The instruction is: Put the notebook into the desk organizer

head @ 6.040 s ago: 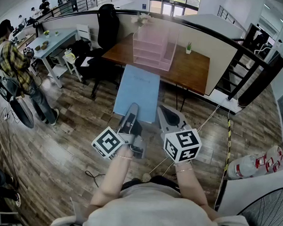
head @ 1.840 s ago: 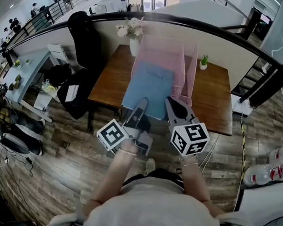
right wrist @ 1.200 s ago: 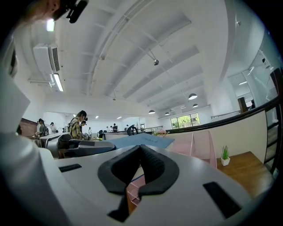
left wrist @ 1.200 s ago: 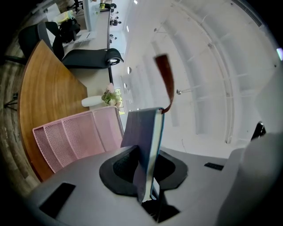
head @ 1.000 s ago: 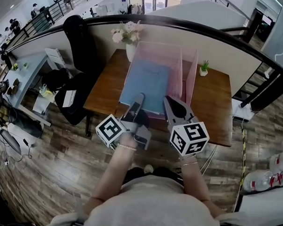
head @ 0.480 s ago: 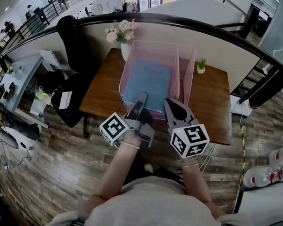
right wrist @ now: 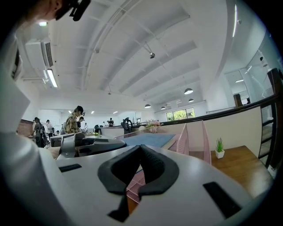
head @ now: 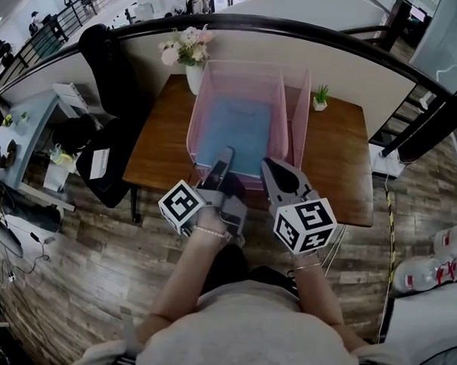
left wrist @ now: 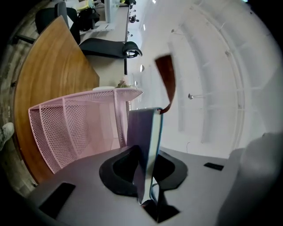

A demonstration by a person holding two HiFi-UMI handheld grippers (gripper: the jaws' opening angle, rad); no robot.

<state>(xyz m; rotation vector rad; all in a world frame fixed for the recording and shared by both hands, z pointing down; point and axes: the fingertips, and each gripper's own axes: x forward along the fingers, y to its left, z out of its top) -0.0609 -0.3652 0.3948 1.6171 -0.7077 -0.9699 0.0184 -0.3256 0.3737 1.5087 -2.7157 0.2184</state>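
Blue, flat rectangular notebook (head: pixel 234 133) sits inside the wide left compartment of the pink mesh desk organizer (head: pixel 301 105), between its left wall and the upright divider. The notebook's long axis runs from the near edge of the brown wooden tabletop (head: pixel 336 171) towards the far edge, with its cover facing up and one short end pointing at the organizer's back wall. Whether it touches the organizer's floor cannot be told.

The left gripper (head: pixel 223 156) is clamped on the notebook's near short edge. In the left gripper view the book stands edge-on between the two black pads, both pressed against its covers, and a brown ribbon bookmark (left wrist: pixel 166 81) curls off its far end. The right gripper (head: pixel 271 168) hangs just to the right, at the organizer's open front, with its jaws together and nothing between them.

The organizer stands mid-tabletop towards the far edge. A white vase of pale flowers (head: pixel 186 51) is at the far left corner, and a small green potted plant (head: pixel 321 96) is near the far right corner.
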